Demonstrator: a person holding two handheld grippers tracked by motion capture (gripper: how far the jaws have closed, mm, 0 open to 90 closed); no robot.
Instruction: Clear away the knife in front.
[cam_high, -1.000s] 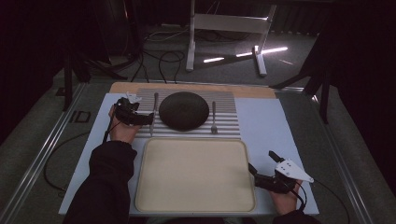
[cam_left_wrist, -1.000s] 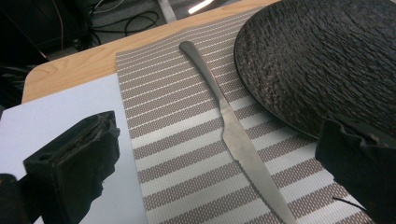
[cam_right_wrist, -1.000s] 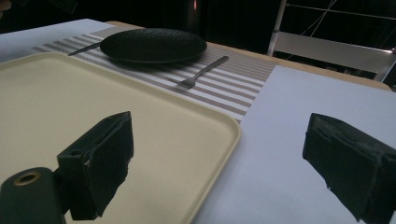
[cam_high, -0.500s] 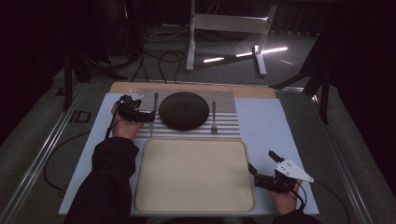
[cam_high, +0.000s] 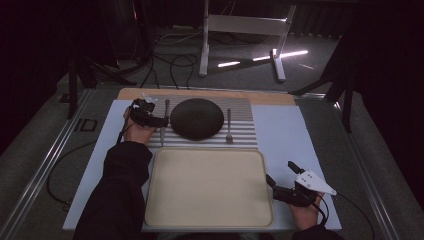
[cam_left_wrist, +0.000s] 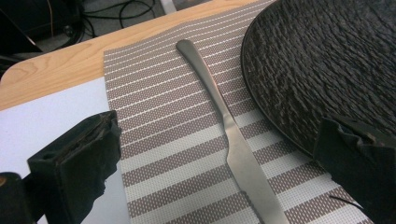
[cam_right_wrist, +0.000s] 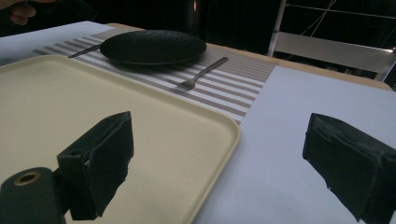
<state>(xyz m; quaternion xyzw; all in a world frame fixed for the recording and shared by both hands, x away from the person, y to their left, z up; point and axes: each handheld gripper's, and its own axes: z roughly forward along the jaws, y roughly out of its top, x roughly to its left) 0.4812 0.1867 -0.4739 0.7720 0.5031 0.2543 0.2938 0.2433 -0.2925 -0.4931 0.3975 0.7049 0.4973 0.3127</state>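
Jaws of your left gripper (cam_left_wrist: 224, 154) stand wide apart, hovering just over the knife (cam_left_wrist: 231, 140), which lies flat between them on the striped placemat (cam_left_wrist: 154, 116). One jaw sits over the outer edge of the mat, the other over the rim of the dark plate (cam_left_wrist: 327, 60), so the knife runs straight up the gap between them.

Expect the knife to be stiff, light and slick: plain polished metal, thin, lying flush on the woven mat with little for the pads to get under. You probably do best to close across the handle or the neck where handle meets blade, pressing down so both pads catch its edges; a grip on the flat blade could slip. Mind the jaw by the plate, since the knife lies just beside the rim.

Its long axis runs away from your jaws: the rounded handle end points to the far side of the mat, the blade comes back toward you and passes under the camera.

Your right gripper (cam_high: 282, 180) is open too, holding nothing, well apart from the knife at the near corner of the cream tray (cam_right_wrist: 224, 126). A fork (cam_right_wrist: 201, 74) lies beyond the plate.
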